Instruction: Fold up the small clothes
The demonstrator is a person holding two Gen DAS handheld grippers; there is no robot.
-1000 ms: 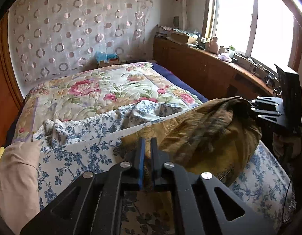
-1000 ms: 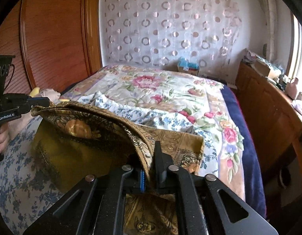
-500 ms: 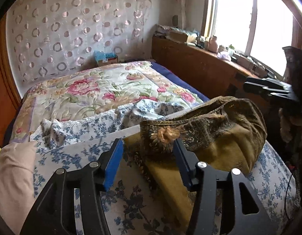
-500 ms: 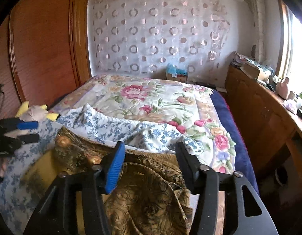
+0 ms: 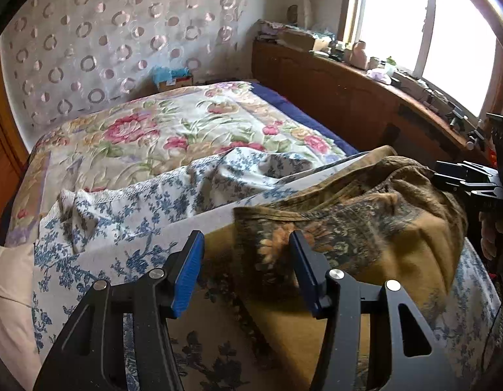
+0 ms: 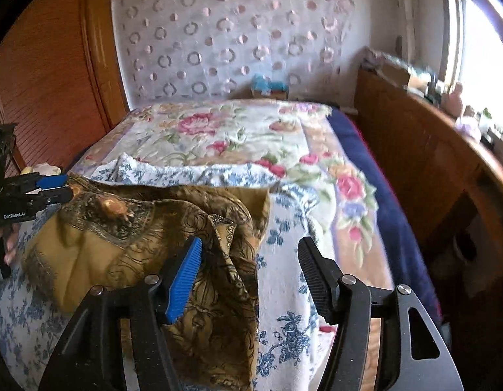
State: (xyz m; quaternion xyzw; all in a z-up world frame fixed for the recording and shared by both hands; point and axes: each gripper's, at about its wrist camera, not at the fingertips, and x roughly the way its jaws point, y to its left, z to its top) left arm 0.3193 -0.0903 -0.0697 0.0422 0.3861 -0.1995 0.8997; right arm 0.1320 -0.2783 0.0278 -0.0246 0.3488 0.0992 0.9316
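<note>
While both of your grippers hang over the near end of the bed, the mustard-and-brown patterned garment (image 5: pixel 375 228) lies loose on the blue-flowered white sheet (image 5: pixel 127 228), folded over on itself in a rumpled heap.

Left wrist view: your left gripper (image 5: pixel 246 272) has its jaws spread, having just been opening. The garment's dark floral edge lies between and below the blue pad and the black one; neither pad presses it. This view alone shows the window (image 5: pixel 424 29) and the cluttered wooden ledge (image 5: pixel 365 75) along the bed's far side. Your right gripper (image 5: pixel 463 179) appears at the right edge, side-on at the garment's far end; how its jaws stand you cannot tell from here.

Right wrist view: your right gripper (image 6: pixel 250 273) is also spread, jaws just opened wider. The garment's folded corner lies by the blue pad, untouched as far as can be seen; bare sheet shows under the black pad. Only this view shows the slatted wooden door (image 6: pixel 52 75) and your left gripper (image 6: pixel 52 187) side-on at the left edge, fingers parted, a hand (image 6: pixel 7 241) below it. The picture is slightly blurred on the right.

Both views show the rose-patterned quilt (image 6: pixel 238 130) beyond.
</note>
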